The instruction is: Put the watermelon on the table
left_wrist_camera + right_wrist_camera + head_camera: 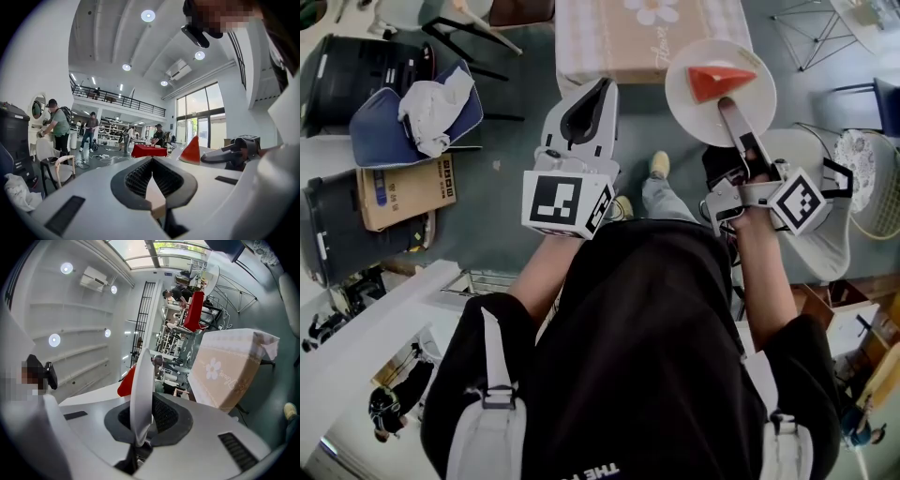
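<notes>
A red wedge of watermelon lies on a round white plate, held in the air just right of a table covered in a beige flowered cloth. My right gripper is shut on the plate's near rim. In the right gripper view the plate stands edge-on between the jaws, with the watermelon behind it and the table to the right. My left gripper is shut on nothing, left of the plate. The left gripper view shows the watermelon to its right.
A blue chair holding a crumpled white cloth, a cardboard box and dark bins stand at the left. A white chair stands at the right. Several people stand far off in the hall.
</notes>
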A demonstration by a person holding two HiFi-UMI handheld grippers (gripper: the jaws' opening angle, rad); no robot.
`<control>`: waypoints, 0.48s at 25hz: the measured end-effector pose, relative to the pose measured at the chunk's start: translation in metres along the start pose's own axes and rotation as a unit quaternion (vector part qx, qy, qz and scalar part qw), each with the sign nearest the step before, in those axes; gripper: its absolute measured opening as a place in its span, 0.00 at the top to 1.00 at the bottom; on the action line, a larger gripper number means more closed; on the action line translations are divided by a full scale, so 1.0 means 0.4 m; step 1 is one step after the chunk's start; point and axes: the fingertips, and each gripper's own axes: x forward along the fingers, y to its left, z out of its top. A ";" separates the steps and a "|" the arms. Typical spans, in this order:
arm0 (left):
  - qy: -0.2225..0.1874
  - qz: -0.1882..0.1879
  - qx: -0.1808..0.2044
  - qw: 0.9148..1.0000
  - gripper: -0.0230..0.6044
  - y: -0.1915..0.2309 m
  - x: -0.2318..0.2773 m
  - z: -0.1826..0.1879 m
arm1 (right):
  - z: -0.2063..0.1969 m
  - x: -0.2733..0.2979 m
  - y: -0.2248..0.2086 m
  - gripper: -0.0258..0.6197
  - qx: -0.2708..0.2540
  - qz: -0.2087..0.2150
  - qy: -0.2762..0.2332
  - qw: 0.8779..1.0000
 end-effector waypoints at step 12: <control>0.008 0.024 0.011 1.000 0.94 0.024 0.175 0.037 | 0.141 0.125 -0.046 0.92 0.011 0.009 0.028 1.000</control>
